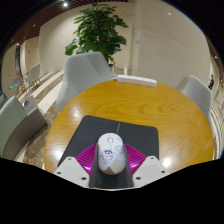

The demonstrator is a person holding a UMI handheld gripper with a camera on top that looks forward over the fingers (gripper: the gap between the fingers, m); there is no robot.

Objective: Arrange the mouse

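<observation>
There is a single view, from a wide-angle camera riding on the claw (111,166). It looks forward and slightly down along the two fingers, close above the round wooden worktop (150,110). It faces across the worktop towards the chairs (85,72) and a potted plant (100,28) beyond.

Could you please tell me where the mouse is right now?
In the gripper view, the mouse sits between the gripper's two fingers, at the near edge of the dark mouse pad on the round wooden table.
</observation>
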